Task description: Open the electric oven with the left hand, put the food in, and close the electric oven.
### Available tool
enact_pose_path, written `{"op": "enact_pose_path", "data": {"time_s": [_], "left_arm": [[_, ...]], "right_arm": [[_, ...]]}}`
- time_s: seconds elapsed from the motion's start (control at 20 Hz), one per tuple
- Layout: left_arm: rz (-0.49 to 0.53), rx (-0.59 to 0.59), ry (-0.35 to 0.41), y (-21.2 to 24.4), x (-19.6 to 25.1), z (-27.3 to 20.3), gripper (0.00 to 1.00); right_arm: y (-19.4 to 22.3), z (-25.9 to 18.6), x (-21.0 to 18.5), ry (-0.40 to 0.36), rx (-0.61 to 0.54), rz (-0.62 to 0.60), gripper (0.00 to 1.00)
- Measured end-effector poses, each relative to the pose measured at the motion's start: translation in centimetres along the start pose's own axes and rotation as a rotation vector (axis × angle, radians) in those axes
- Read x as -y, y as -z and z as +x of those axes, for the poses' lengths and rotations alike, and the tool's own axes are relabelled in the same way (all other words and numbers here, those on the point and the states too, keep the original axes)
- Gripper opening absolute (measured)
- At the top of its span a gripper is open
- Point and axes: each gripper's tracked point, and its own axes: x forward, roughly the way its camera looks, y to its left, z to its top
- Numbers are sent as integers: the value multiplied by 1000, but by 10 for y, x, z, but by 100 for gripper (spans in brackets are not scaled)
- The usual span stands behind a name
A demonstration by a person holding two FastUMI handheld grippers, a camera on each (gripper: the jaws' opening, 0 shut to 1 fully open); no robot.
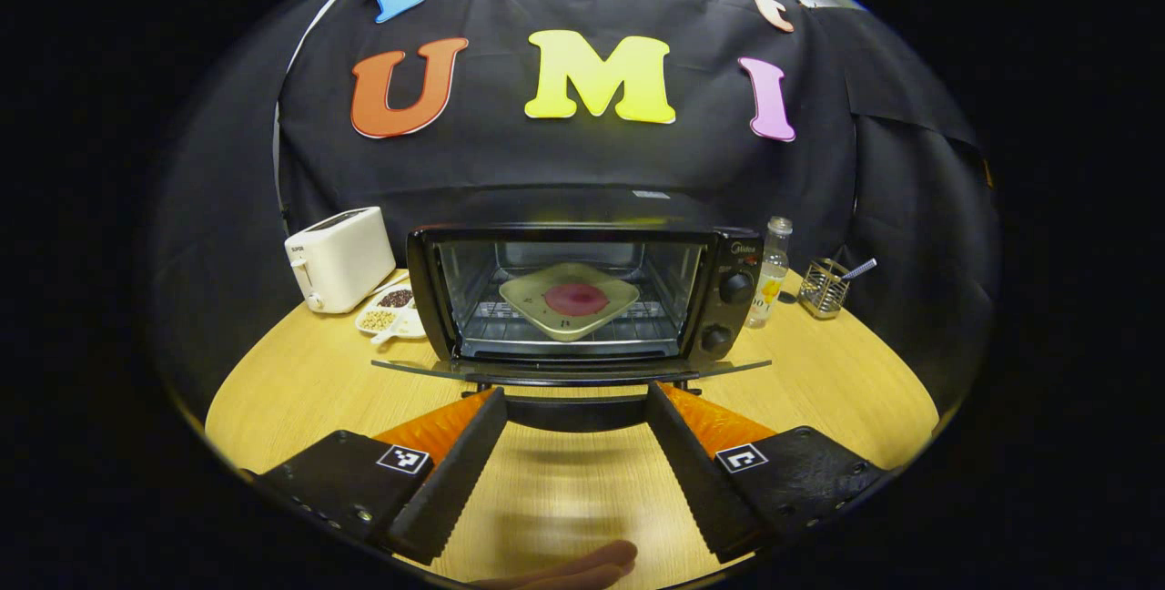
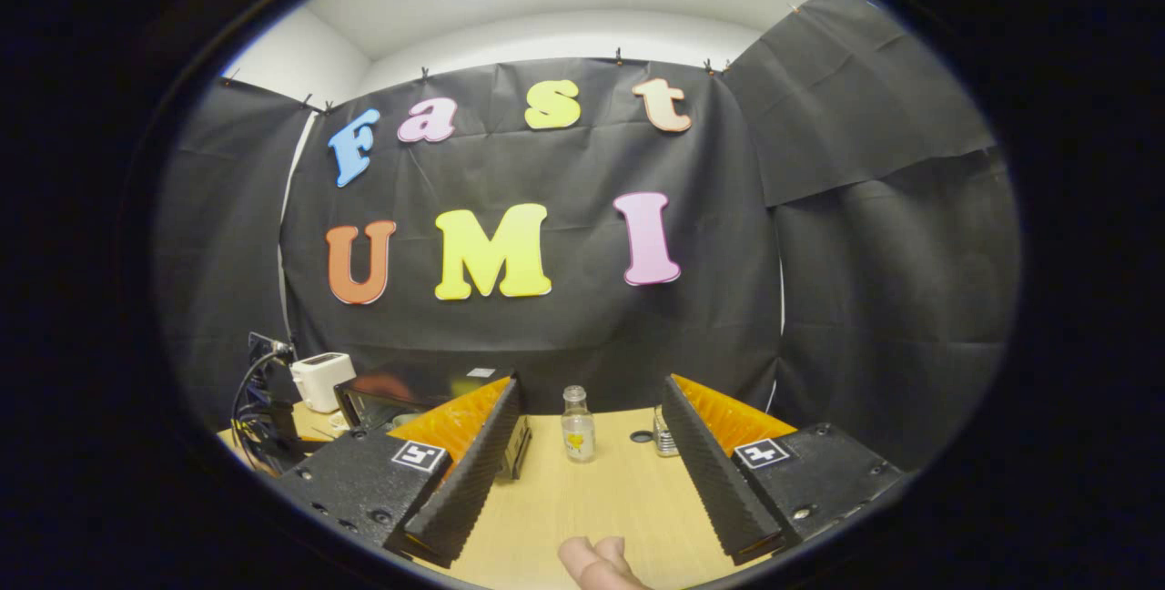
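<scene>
Black glass-fronted electric oven (image 1: 582, 299) stands open, its door (image 1: 572, 370) lying flat with the handle running crosswise just ahead of the left gripper (image 1: 575, 408), fingers apart and empty. Pale square plate of red food (image 1: 570, 300) sits inside.

White toaster (image 1: 339, 258), snack dish (image 1: 390, 310), glass bottle (image 1: 772, 271), wire holder (image 1: 823, 287) on table (image 1: 300, 381).

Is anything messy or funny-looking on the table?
Nothing is spilled or broken. The only odd bit: the oven door hangs open, and the plate with the round red food sits cornerwise on the rack. The left claw is open near the door handle.
</scene>
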Motion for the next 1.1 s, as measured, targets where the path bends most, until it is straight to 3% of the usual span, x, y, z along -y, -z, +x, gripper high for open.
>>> {"op": "enact_pose_path", "data": {"time_s": [0.75, 1.1], "left_arm": [[-9, 108, 34, -66, -10, 34, 98], [-37, 128, -28, -79, -26, 18, 96]], "right_arm": [[-23, -60, -4, 1, 45, 34, 94], [-26, -111, 4, 11, 65, 31, 95]]}}
